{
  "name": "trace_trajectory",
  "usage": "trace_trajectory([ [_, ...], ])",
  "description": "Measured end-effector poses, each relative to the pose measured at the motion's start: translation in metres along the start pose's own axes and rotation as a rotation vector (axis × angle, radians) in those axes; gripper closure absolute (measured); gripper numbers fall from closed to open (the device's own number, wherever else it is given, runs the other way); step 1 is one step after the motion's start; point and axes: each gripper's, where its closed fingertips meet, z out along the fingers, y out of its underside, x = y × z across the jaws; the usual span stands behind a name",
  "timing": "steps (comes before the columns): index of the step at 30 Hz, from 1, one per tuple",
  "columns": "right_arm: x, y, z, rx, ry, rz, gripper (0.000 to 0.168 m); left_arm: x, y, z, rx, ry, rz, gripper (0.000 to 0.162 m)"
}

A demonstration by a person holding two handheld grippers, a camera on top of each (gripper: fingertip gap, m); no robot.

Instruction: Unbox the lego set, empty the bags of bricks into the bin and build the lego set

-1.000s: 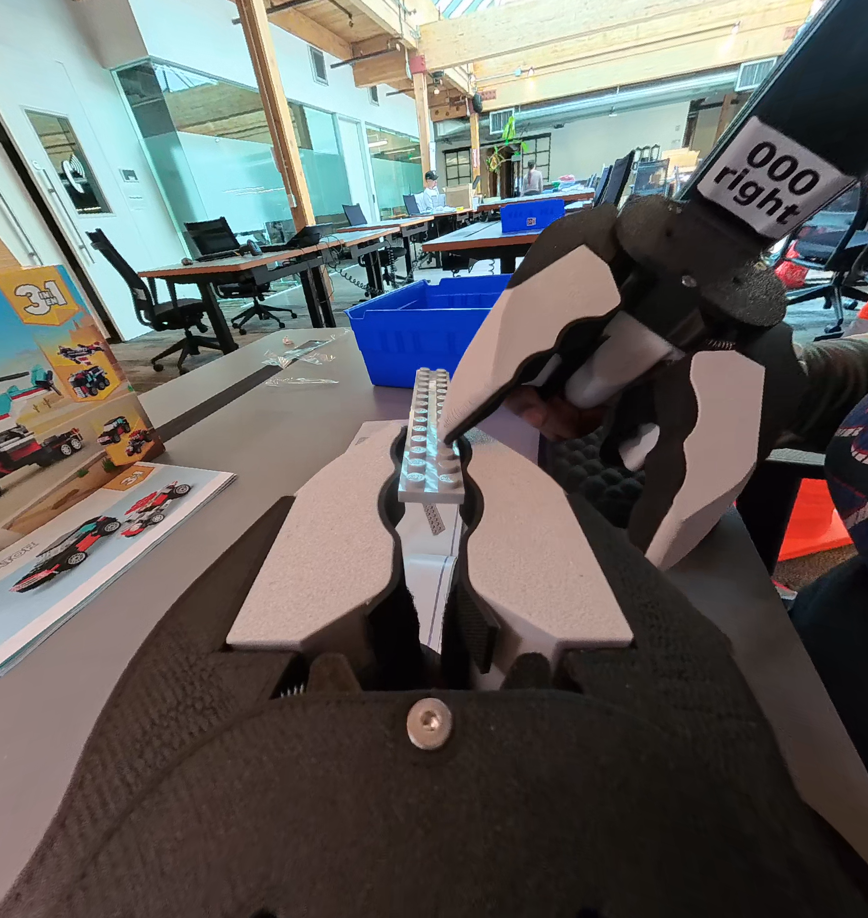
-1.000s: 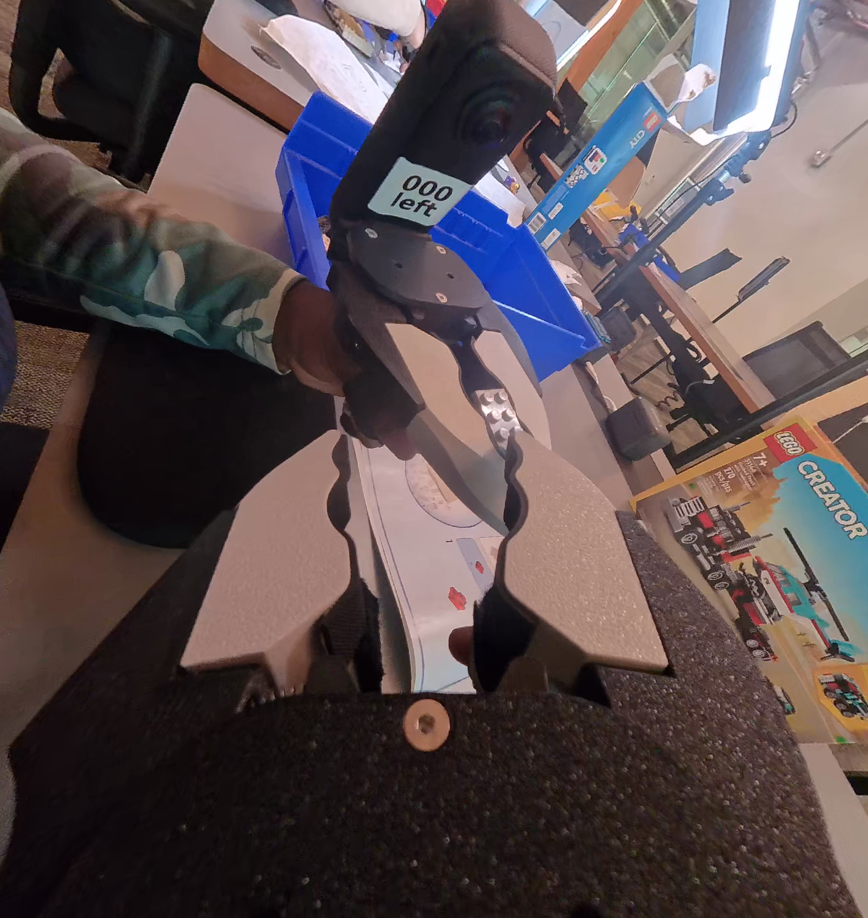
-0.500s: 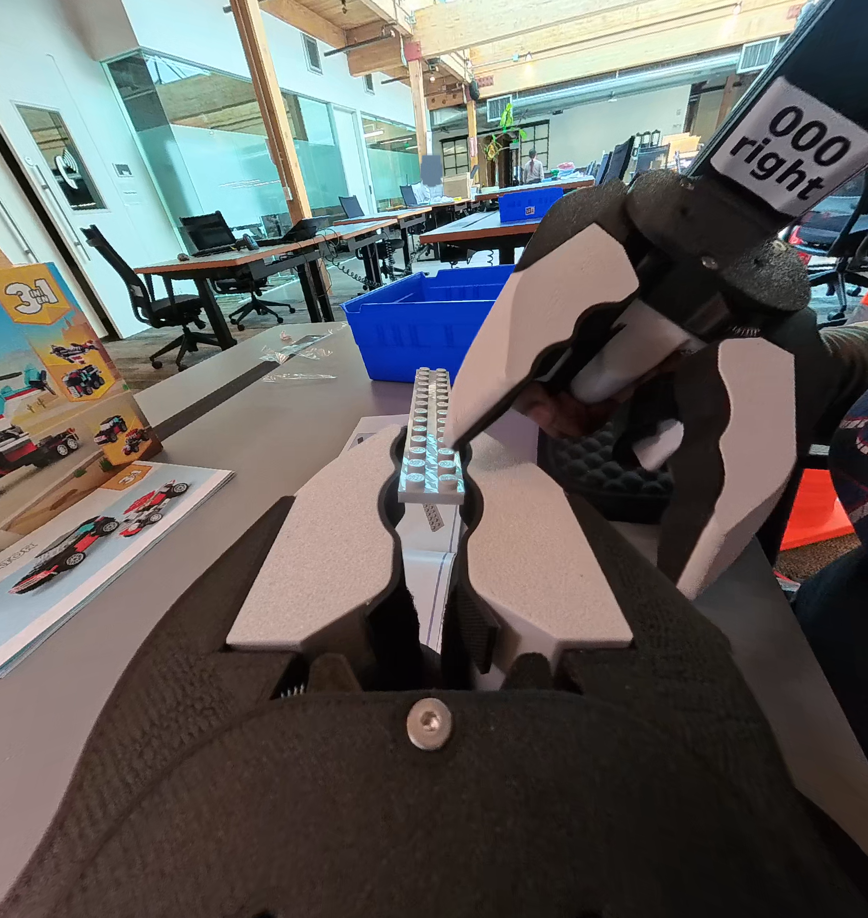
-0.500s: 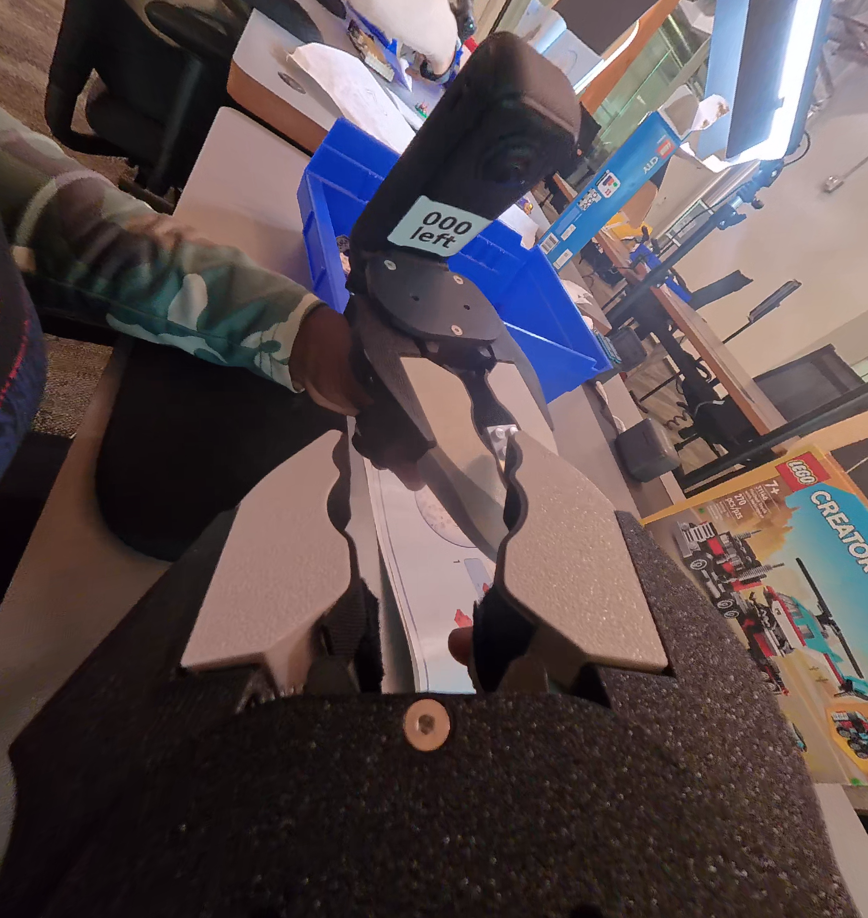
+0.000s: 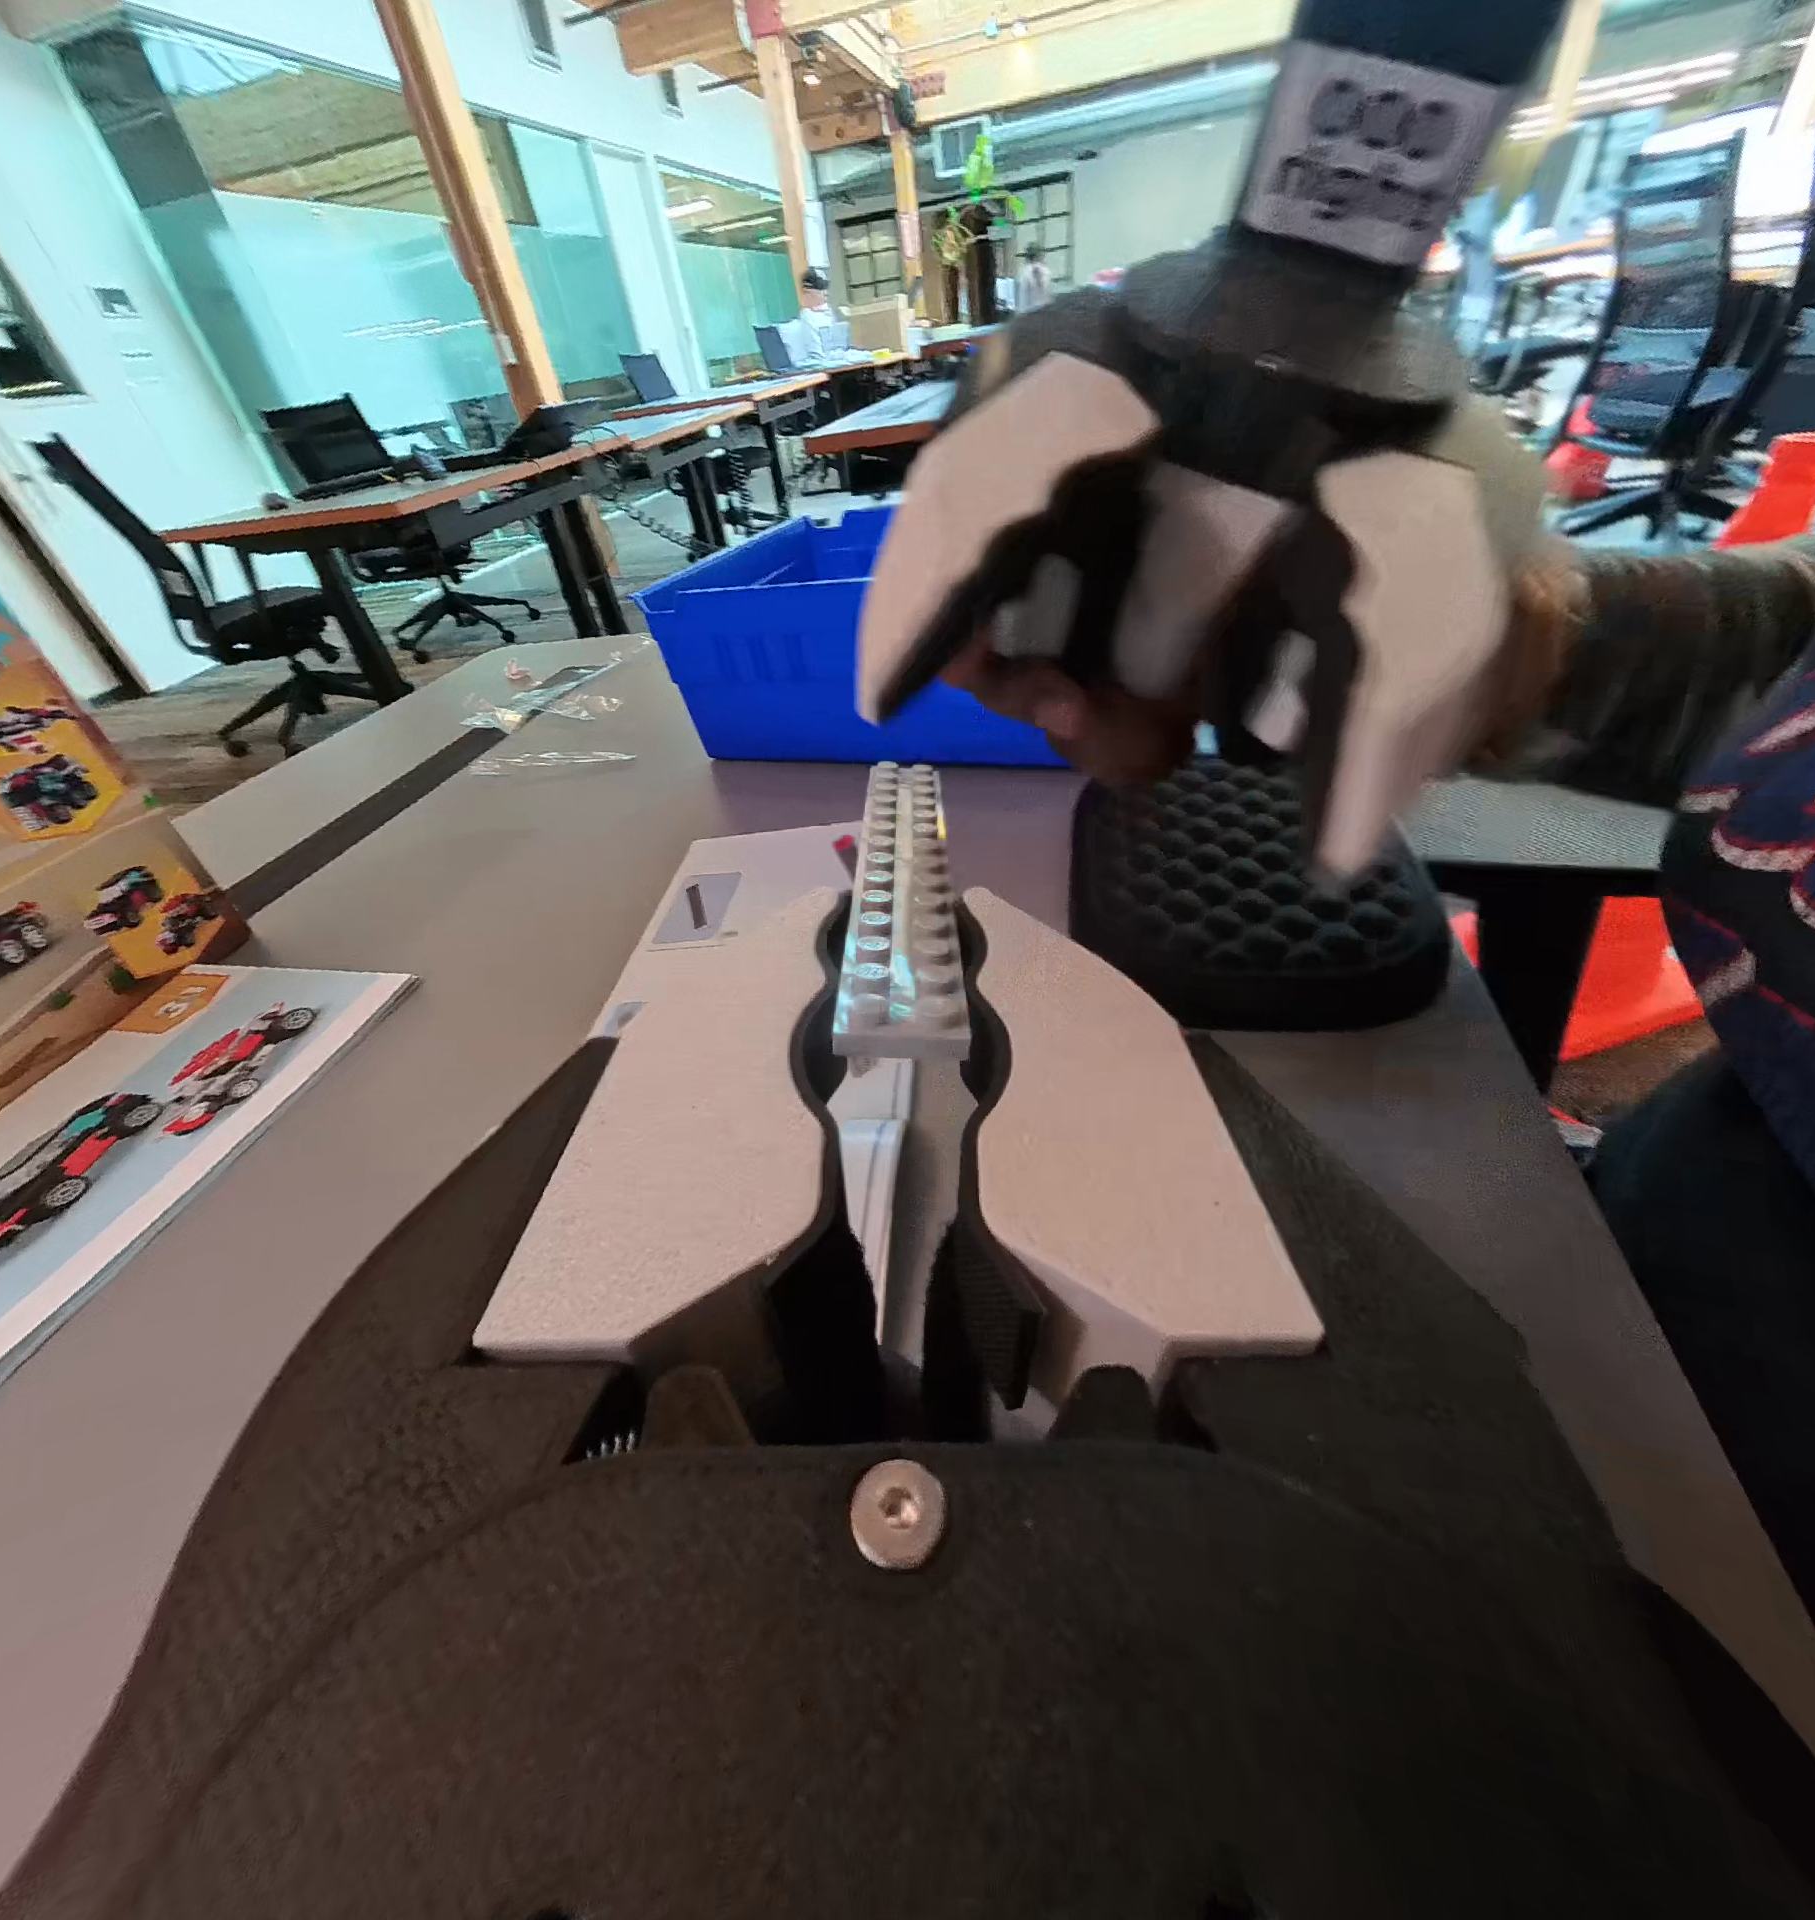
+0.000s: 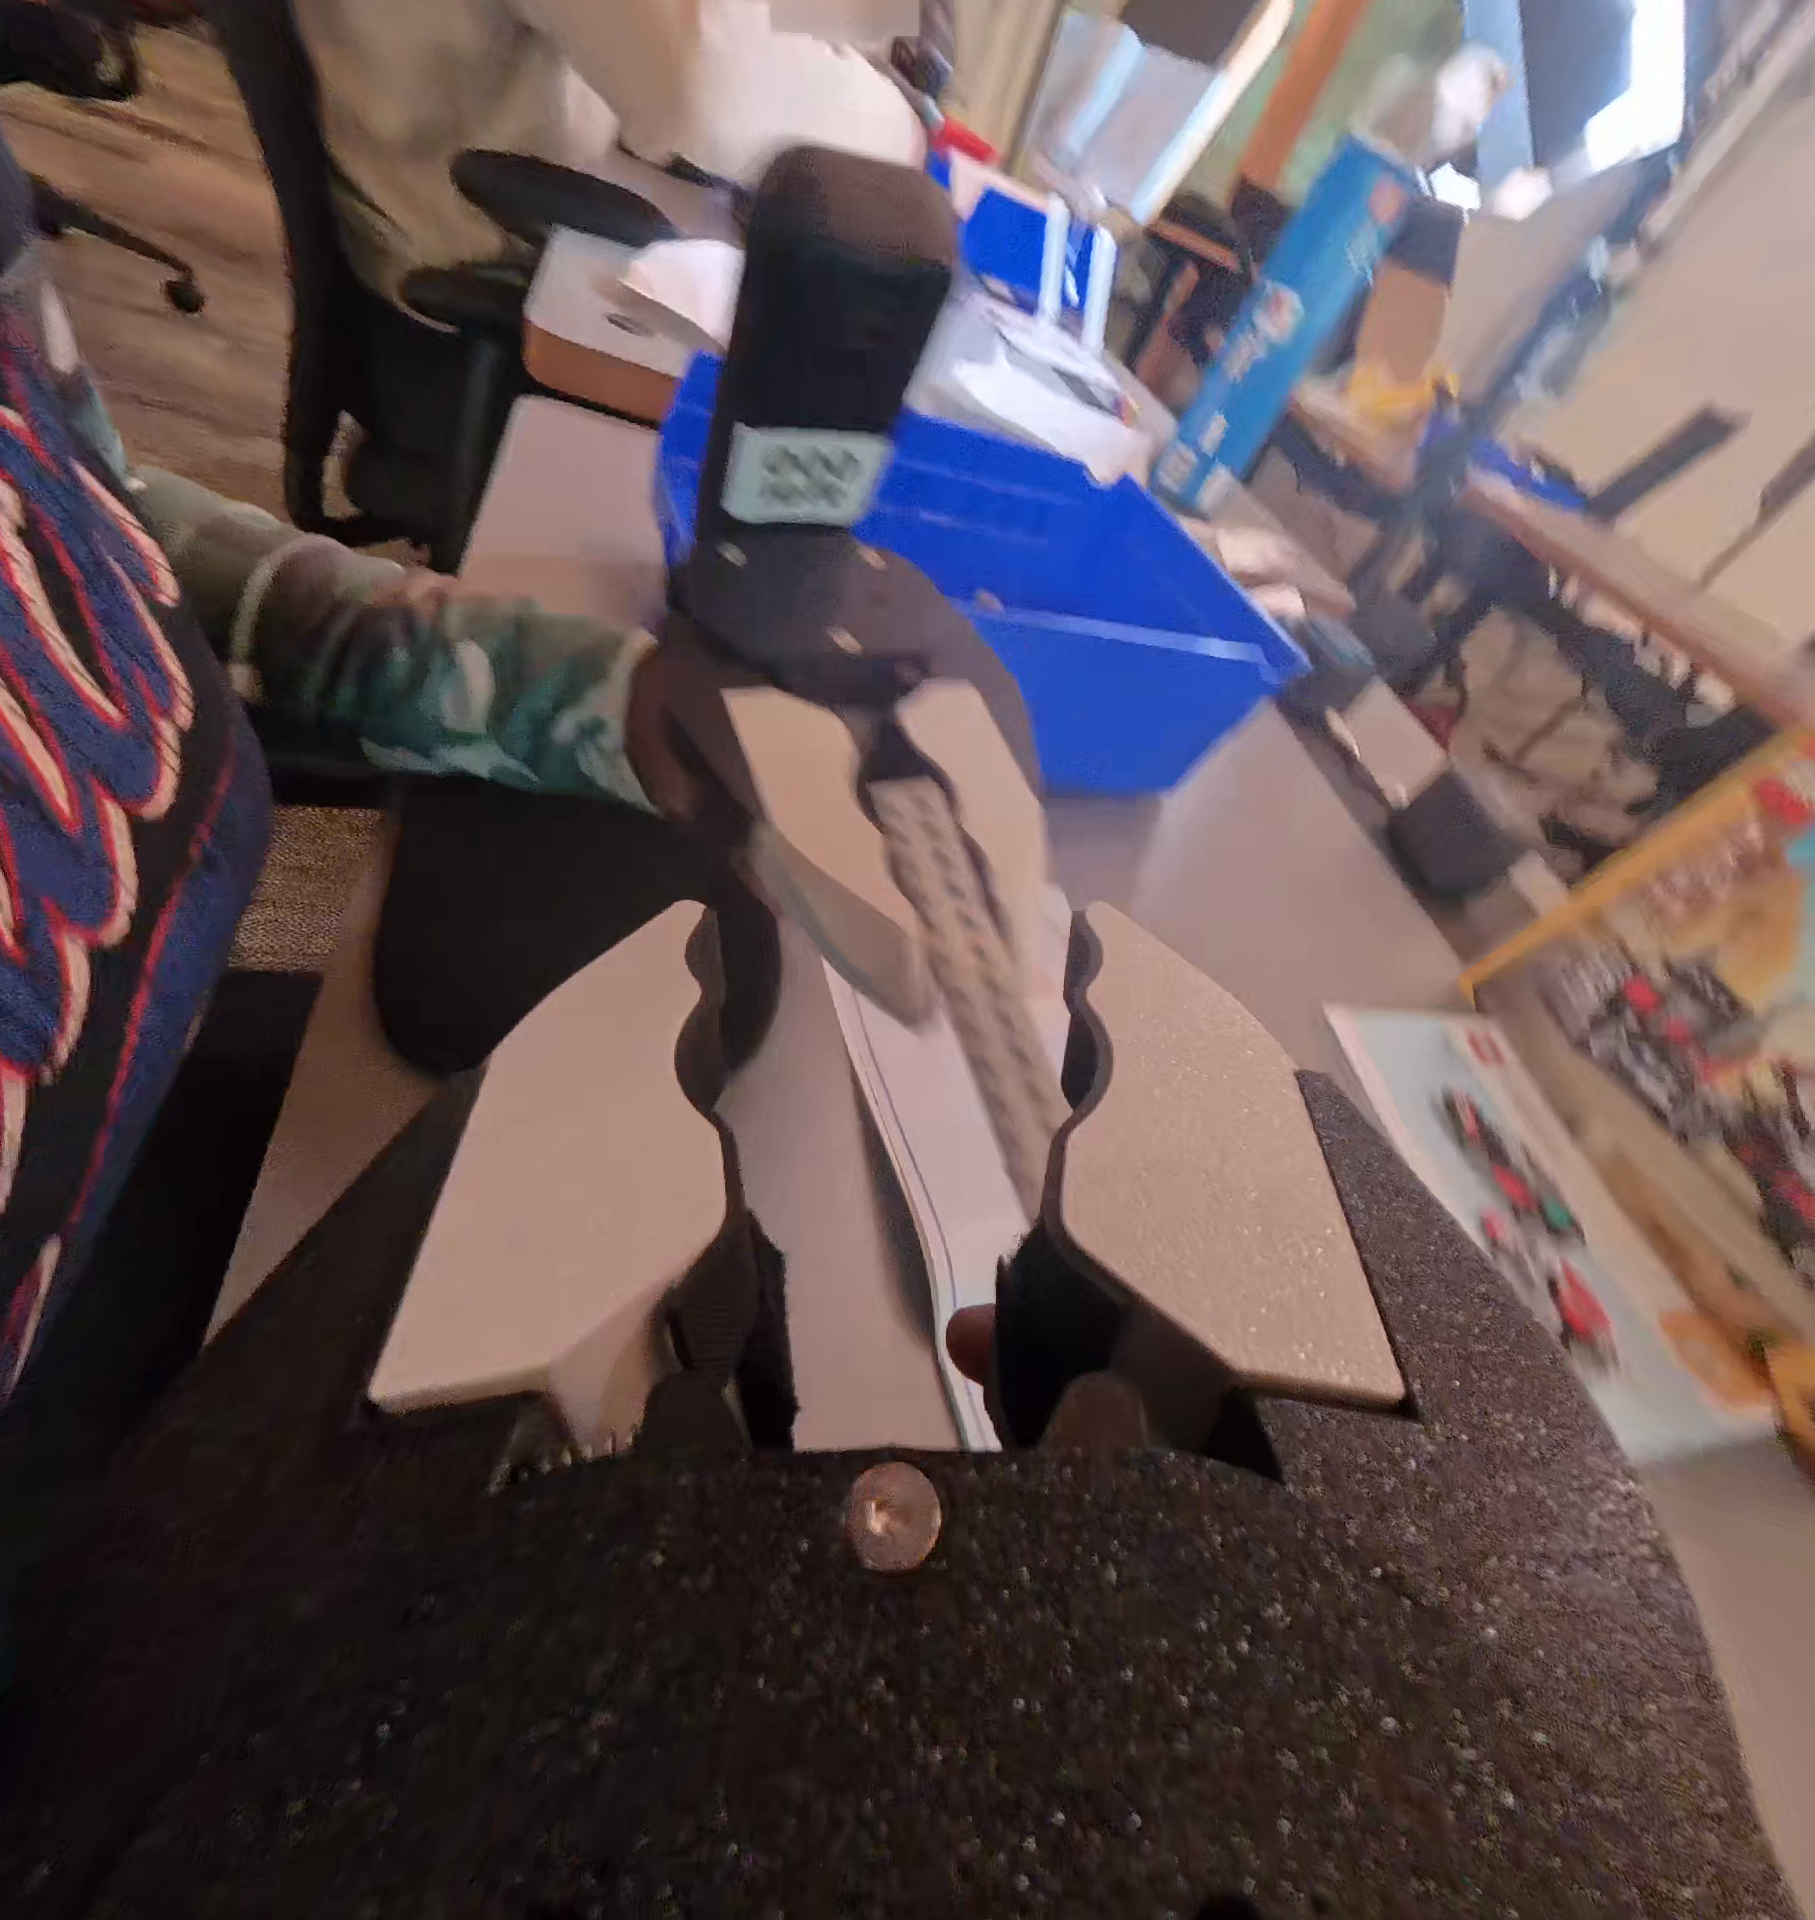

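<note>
Left wrist view: left claw (image 5: 898, 940) clamps the grey plate (image 5: 900, 914); spread right claw (image 5: 1111, 774) hovers above, apart.

The left gripper (image 5: 901, 940) clamped a grey studded plate (image 5: 898, 925) that pointed toward the blue bin (image 5: 778, 649). The right gripper (image 5: 1100, 774), blurred and spread wide, hung apart from the plate, before the bin. A booklet (image 5: 144, 1101) lay left of the plate.

Two close wrist views facing each other, sharing the blue bin (image 5: 778, 665).
</note>
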Motion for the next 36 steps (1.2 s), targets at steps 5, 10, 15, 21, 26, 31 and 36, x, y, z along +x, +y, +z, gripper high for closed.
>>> trace_trajectory([
  [5, 0.007, 0.037, -0.034, -0.119, -0.085, 0.125, 0.116, 0.024, 0.001, 0.007, -0.006, 0.134, 0.022, 0.145],
  [10, -0.006, 0.049, -0.033, -0.178, -0.185, 0.075, 0.151, 0.034, -0.003, 0.008, 0.022, 0.182, 0.007, 0.144],
  [15, -0.011, 0.066, -0.035, -0.269, -0.185, 0.114, 0.151, 0.026, 0.01, 0.008, -0.131, 0.101, -0.027, 0.125],
  [21, -0.021, 0.089, -0.025, -0.45, -0.166, 0.074, 0.151, 0.032, 0.034, 0.021, -0.523, 0.068, 0.093, 0.129],
  [26, -0.022, 0.092, -0.02, -0.438, -0.164, 0.084, 0.151, 0.038, 0.054, 0.026, -0.654, 0.125, 0.165, 0.141],
  [31, -0.024, 0.09, -0.017, -0.4, -0.19, 0.1, 0.151, 0.037, 0.065, 0.018, -0.693, 0.126, 0.124, 0.121],
  [36, -0.024, 0.086, -0.014, -0.364, -0.206, 0.09, 0.151, 0.044, 0.058, 0.016, -0.648, 0.178, 0.064, 0.124],
])
